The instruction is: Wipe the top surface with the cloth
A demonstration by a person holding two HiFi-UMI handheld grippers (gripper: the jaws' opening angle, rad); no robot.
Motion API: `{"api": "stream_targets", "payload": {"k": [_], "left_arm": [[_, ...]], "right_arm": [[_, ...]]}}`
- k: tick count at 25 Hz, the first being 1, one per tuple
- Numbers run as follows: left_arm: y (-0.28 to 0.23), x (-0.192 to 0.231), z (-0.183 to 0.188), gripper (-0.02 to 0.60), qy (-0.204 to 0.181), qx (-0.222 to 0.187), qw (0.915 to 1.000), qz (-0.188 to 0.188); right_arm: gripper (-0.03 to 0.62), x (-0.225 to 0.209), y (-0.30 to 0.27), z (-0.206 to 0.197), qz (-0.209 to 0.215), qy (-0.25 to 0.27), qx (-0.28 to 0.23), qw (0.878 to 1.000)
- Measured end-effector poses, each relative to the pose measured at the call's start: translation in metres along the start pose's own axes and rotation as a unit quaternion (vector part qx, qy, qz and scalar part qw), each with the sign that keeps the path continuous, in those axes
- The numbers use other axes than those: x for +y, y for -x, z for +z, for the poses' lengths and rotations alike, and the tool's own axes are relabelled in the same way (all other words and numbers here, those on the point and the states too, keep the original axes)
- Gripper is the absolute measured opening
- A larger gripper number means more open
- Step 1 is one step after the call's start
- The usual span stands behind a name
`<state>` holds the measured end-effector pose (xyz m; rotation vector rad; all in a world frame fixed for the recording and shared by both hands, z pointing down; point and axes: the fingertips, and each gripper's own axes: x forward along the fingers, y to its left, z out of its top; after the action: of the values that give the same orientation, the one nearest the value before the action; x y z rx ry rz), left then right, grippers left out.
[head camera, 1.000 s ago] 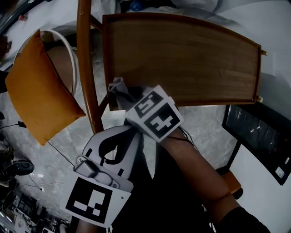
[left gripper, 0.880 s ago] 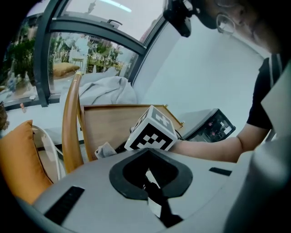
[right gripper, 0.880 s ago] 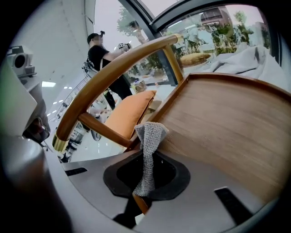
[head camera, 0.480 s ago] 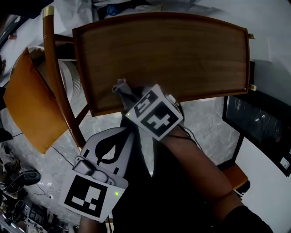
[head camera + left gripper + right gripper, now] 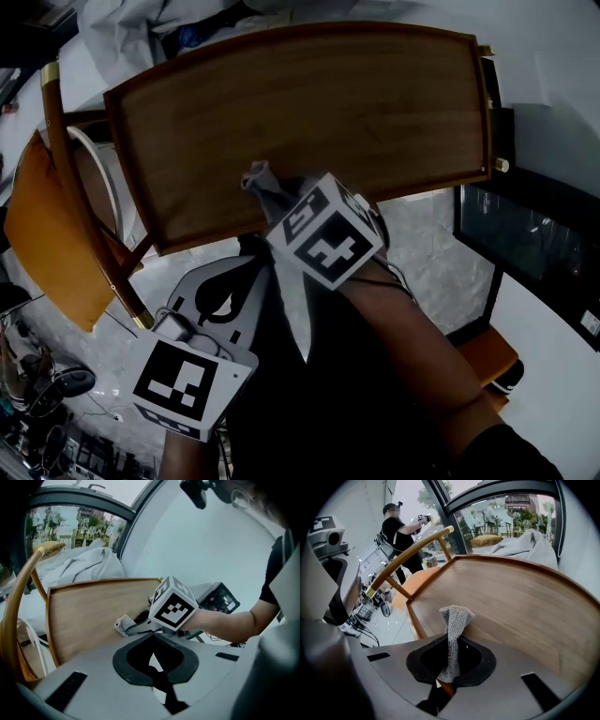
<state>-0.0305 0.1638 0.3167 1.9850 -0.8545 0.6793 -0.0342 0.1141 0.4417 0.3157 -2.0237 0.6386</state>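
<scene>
The wooden table top (image 5: 300, 103) has a raised rim and fills the upper head view. My right gripper (image 5: 267, 192), under its marker cube (image 5: 323, 230), is shut on a grey knitted cloth (image 5: 261, 180) at the top's near edge. In the right gripper view the cloth (image 5: 453, 620) stands up out of the right gripper (image 5: 449, 648), its free end over the wood (image 5: 511, 602). My left gripper (image 5: 258, 272) hangs below the table edge, beside the right arm, shut on nothing. The left gripper view looks past the left gripper (image 5: 152, 648) to the cloth (image 5: 123, 624) on the top (image 5: 89, 616).
A wooden chair arm (image 5: 89, 216) and an orange cushion (image 5: 42, 244) stand left of the table. A black device (image 5: 525, 244) sits at the right. Pale fabric (image 5: 141, 28) lies behind the table. Cables (image 5: 47, 384) trail on the floor. A person (image 5: 401, 527) stands far off.
The head view has swung, so the table and chair sit further left in the picture. My right gripper still holds the cloth at the near edge. The left gripper has barely moved.
</scene>
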Motion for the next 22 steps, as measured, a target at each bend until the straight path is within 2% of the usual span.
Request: {"api": "stream_targets", "payload": {"k": [22], "left_arm": [[-0.102, -0.070, 0.032, 0.011, -0.048, 0.047, 0.9968, -0.044]], "right_arm": [[0.040, -0.106, 0.081, -0.078, -0.055, -0.051, -0.018, 0.997]]}}
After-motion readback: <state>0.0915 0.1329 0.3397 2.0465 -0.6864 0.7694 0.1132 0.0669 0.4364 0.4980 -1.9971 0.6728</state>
